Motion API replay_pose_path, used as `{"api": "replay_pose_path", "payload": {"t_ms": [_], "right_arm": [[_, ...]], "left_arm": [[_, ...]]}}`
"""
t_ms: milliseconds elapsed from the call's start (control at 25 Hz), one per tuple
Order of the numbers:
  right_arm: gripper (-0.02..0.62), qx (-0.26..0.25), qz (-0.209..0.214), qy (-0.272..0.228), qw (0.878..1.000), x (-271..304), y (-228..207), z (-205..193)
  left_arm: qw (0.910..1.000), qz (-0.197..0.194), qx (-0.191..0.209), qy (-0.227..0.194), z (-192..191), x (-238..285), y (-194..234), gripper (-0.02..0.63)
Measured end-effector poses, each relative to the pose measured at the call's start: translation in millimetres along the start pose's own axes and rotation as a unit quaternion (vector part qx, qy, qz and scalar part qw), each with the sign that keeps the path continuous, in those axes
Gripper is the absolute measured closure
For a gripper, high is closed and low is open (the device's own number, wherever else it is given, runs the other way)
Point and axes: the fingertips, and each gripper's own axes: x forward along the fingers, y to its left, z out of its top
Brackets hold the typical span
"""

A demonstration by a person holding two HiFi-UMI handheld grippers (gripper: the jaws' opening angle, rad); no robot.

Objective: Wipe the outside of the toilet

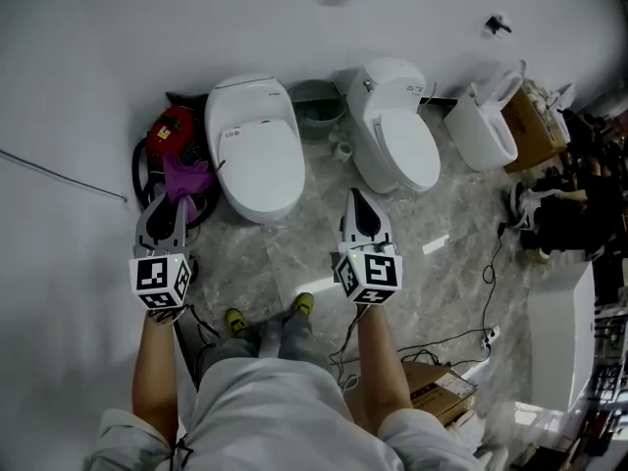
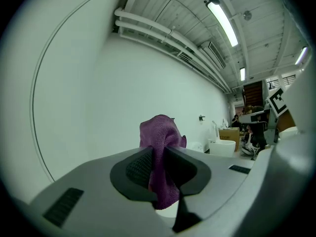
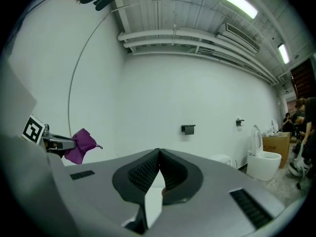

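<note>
A: L side first. What's the left gripper point(image 1: 180, 204) got?

B: Jaws clamped on a purple cloth point(image 1: 188, 177). In the left gripper view the cloth point(image 2: 160, 137) is pinched mid-fold, w/ a bunch sticking out past the tips and a tail hanging below. It's held up in the air and isn't touching anything.

A: And the toilet?

B: The nearest toilet point(image 1: 257, 150) is on the floor just ahead and to the right of the cloth, lid down, against the wall. A red appliance point(image 1: 175, 130) sits tight on its left.

A: Right gripper point(image 1: 355, 199)?

B: Jaws pressed together w/ nothing between them. It hovers over the floor between that toilet and a second toilet point(image 1: 397, 135). A third toilet point(image 1: 483, 126) is further right.

A: So wiping hasn't begun. Tips?

B: Prob. best to lower the left gripper so the loose bunch lands flat on the lid, not the jaw tips. Then go top down: lid, then sides, w/ overlapping strokes. The left flank looks cramped by the appliance, so it should come in from the front there. The right gripper should stay clear.
</note>
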Motion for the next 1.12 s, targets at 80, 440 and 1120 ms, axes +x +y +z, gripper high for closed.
{"api": "replay_pose_path", "payload": {"t_ms": [80,440,1120], "right_arm": [[0.588,0.007,0.004,0.001,1.000,11.2,-20.4,-5.5],[0.586,0.038,0.043,0.011,0.998,63.4,-106.6,-27.3],[0.586,0.031,0.078,0.024,0.996,131.7,-108.3,-92.9]], "left_arm": [[1.0000,0.003,0.002,0.008,-5.5,16.6,-12.9,0.519],[0.9989,0.038,0.007,0.029,-18.1,84.5,-74.7,0.518],[0.9975,0.057,0.004,0.041,-80.5,130.3,-57.9,0.518]]}}
